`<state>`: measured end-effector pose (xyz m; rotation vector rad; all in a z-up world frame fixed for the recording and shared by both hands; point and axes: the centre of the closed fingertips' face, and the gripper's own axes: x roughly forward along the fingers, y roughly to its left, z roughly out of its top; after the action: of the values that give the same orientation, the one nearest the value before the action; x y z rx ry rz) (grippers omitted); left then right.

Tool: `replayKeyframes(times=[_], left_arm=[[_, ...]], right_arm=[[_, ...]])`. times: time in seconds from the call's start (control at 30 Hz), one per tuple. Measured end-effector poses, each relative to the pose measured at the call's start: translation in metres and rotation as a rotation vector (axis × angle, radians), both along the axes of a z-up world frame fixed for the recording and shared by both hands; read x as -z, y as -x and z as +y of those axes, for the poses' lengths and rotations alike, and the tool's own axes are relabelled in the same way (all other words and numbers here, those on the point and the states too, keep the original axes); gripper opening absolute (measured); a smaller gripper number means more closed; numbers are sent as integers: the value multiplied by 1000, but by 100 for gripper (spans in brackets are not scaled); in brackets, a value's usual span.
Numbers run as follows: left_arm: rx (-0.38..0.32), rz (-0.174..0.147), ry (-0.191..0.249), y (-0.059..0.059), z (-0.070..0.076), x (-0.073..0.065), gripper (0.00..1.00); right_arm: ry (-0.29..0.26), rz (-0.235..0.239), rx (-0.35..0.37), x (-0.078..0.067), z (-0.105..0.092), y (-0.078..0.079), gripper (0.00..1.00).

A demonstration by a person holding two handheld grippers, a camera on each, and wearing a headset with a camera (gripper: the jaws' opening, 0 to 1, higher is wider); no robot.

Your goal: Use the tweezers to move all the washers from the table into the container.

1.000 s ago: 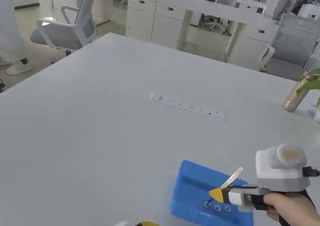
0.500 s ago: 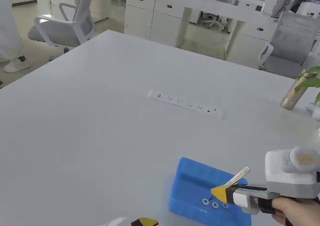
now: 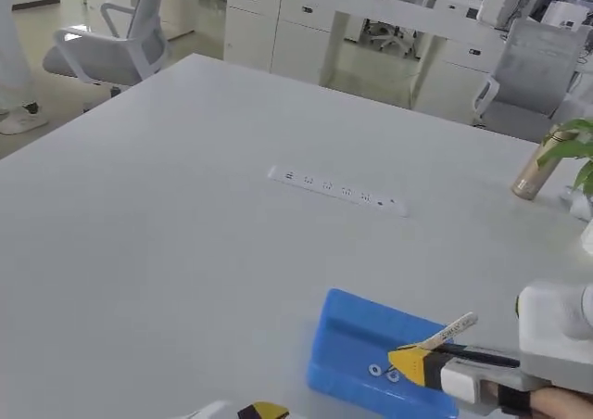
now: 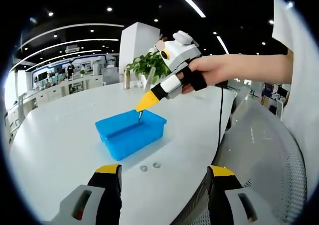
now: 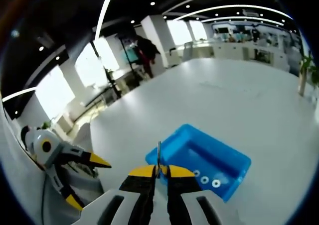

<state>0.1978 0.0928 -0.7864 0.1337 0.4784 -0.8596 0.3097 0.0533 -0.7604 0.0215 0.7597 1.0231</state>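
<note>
Hovering over the blue container (image 3: 352, 331) in the head view, the right gripper (image 3: 400, 357) clamps the tweezers (image 3: 456, 327), its body cut off at the frame edge. Left gripper view: two washers (image 4: 143, 168) lie on the table (image 4: 60, 150) just near of the container, closer to the wide-open, empty left gripper (image 4: 164, 185). Right gripper view: three washers (image 5: 205, 179) sit inside; whether the tweezer tips carry one is unclear.

Container (image 3: 357, 340) is set on the table (image 3: 185, 215), near right. Three washers (image 5: 205, 179) are seen in it. Two more washers (image 4: 143, 168) are left on the table just beside it, by the near edge. Power strip (image 3: 335, 190) is placed farther back, bottle (image 3: 536, 169) far right. Tweezers (image 5: 158, 159) are held over the container.
</note>
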Motion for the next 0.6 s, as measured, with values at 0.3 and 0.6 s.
replayKeyframes(times=[0.3,0.6], left_arm=[[0,-1,0,0,0,0,70],[5,0,-5,0,0,1,69]], right_arm=[[1,89,-45,27,12,34,5],[102,125,-90,67,10,52,5]])
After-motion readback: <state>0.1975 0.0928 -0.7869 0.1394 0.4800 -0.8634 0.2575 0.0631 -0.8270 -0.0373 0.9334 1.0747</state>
